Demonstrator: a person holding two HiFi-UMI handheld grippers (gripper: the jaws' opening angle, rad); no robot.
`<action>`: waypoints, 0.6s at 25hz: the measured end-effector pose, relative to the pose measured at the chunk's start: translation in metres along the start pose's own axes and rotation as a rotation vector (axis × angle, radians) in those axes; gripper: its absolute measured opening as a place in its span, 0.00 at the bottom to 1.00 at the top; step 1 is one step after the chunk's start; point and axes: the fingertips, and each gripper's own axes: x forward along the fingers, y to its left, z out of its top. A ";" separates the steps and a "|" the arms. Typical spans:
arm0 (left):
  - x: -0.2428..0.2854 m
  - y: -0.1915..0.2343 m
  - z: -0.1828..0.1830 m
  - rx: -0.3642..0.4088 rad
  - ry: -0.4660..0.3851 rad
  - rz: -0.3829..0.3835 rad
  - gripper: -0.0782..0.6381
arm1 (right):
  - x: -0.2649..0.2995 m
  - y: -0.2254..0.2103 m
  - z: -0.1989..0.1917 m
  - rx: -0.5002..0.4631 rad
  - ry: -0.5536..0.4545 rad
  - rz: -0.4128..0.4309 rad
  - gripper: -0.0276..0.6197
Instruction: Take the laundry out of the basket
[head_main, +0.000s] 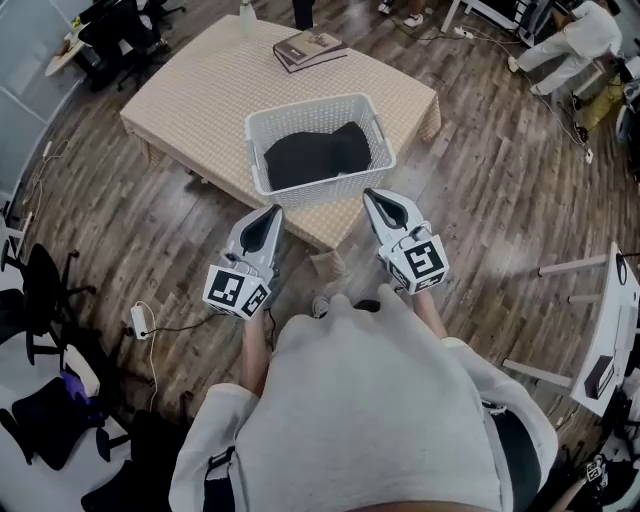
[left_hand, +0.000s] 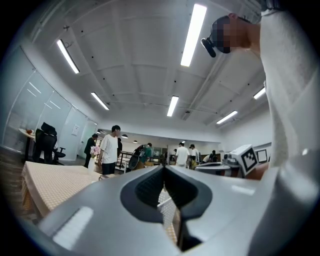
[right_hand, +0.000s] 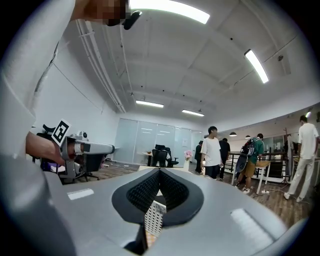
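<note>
Left tongs (head_main: 270, 213) and right tongs (head_main: 376, 196) closed, empty. Black cloth laundry (head_main: 318, 155) lies crosswise in white lattice plastic basket (head_main: 300, 108) at surface's (head_main: 200, 90) near edge, just ahead; right nearer.

A white rectangular plastic basket with lattice walls (head_main: 327, 188) is seen standing upright on a beige textured table (head_main: 190, 90), close to its near edge. A black crumpled cloth garment (head_main: 318, 155) is contained in it, bunched low across the bottom, below the rim.
</note>
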 end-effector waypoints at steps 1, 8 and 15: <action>0.001 0.005 -0.002 -0.004 0.005 -0.005 0.12 | 0.004 0.001 -0.001 0.001 0.009 -0.010 0.04; 0.003 0.026 -0.024 -0.066 0.035 -0.017 0.12 | 0.021 0.006 -0.017 0.007 0.070 -0.022 0.04; 0.016 0.040 -0.043 -0.095 0.060 -0.001 0.12 | 0.036 -0.006 -0.037 0.031 0.104 -0.012 0.04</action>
